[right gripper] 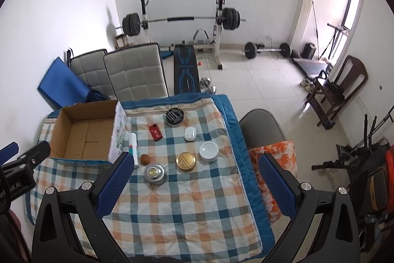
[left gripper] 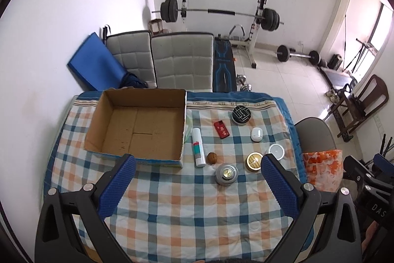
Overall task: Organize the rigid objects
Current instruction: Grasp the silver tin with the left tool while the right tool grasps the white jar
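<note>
Hovering apart, left claw [left gripper: 198, 162], right claw [right gripper: 195, 160], both agape; cardboard box [left gripper: 138, 125] at cloth's left edge

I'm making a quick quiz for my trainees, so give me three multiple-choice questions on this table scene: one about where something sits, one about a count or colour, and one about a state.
1. Where does the white tube lie?
A. inside the cardboard box
B. on the cloth beside the box's right wall
C. on the grey chair

2. How many round tins are on the checked cloth?
A. two
B. four
C. six

3. What does the cardboard box hold?
A. nothing
B. the red case
C. the walnut

Answers: 1 B, the tube lies along the box's outer wall. 2 B: black tin, white tin, gold tin, silver tin. 3 A, its bare floor shows; the red case and walnut lie outside.
</note>
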`<state>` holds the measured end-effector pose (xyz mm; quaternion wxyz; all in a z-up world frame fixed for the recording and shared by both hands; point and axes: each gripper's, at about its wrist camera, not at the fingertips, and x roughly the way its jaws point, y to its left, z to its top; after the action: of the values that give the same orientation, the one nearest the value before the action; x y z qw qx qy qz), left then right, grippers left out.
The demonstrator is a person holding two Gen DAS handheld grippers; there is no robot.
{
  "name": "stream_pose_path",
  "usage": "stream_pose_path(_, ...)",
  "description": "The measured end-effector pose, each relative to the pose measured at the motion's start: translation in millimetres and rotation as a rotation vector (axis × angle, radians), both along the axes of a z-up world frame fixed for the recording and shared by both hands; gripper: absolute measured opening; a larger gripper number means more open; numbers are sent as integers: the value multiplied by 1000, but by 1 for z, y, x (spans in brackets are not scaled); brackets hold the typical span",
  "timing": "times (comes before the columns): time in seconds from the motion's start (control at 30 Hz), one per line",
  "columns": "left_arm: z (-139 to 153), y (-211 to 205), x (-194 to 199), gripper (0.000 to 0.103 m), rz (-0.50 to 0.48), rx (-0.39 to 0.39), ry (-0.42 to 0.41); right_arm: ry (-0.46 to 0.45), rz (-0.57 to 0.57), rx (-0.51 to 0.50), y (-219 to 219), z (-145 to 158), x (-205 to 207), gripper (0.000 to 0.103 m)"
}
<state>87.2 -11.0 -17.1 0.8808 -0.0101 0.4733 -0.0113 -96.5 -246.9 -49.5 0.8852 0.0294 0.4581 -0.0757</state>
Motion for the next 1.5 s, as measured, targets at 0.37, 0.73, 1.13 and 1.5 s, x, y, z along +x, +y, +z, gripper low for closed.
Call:
stream_pose_path(0.37, -150, -59, 141, 103, -55, -2, 300, 372, -70, 113, -75, -183, 148, 103)
stream_pose_path(0.73, -310, -78, 150, 103, 4, -40, 655, 667, -49, 121, -77, -373, 219, 96)
stream_pose_path(1.13, -379, -92, 127, 93, 43, -118, 776, 692, -80, 164, -66, -431, 216, 95)
stream_pose_path(1.5, -394, -94, 105, 69, 15, -50, 756, 708, -105, 142, -71, -449, 200, 71)
